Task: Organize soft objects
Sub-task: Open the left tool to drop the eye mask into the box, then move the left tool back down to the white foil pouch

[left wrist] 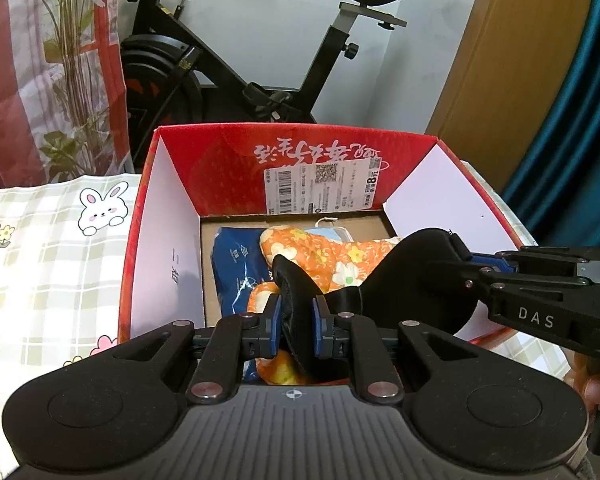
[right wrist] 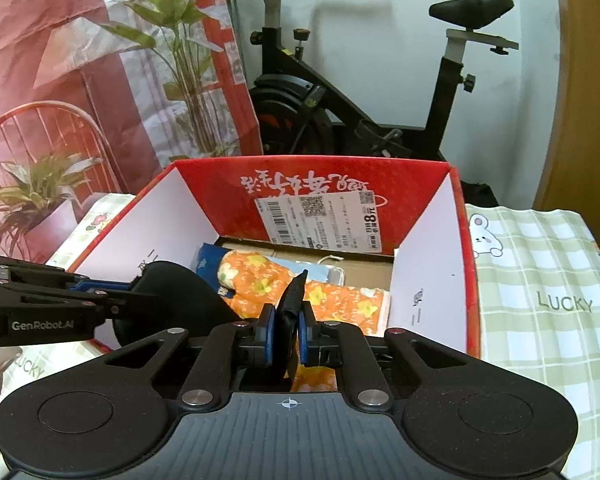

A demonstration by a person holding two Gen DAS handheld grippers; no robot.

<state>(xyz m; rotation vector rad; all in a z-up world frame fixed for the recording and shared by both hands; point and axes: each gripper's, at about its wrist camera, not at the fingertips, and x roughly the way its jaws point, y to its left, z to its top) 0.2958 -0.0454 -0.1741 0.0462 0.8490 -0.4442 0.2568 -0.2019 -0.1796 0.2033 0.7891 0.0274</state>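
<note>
Black sleep mask stretched between both grippers, held over the near half of the open red box. Left gripper clamped on one eye-cup, blue pads pressed into the dark fabric; right gripper likewise pinched shut on the other cup, seen edge-on in its own view. Narrow bridge of the mask slack between the two cups, just above the box contents.

Already inside the box: orange floral cloth sprawled across the middle, blue packet to its left against the white side wall, and a pale blue item at the far side, possibly a face mask, though too little showing to be sure. White shipping label stuck on the far inner wall. Box resting on a green checked tablecloth, with an exercise bike behind it against the wall.

Judged well along: several soft things stowed, none visible loose on the cloth at either side, though much of the table lies out of view. Mask not yet down; left to do, by the look of it, lowering it onto the orange cloth and letting both sets of fingers part. Anything beyond that unknowable from here.
</note>
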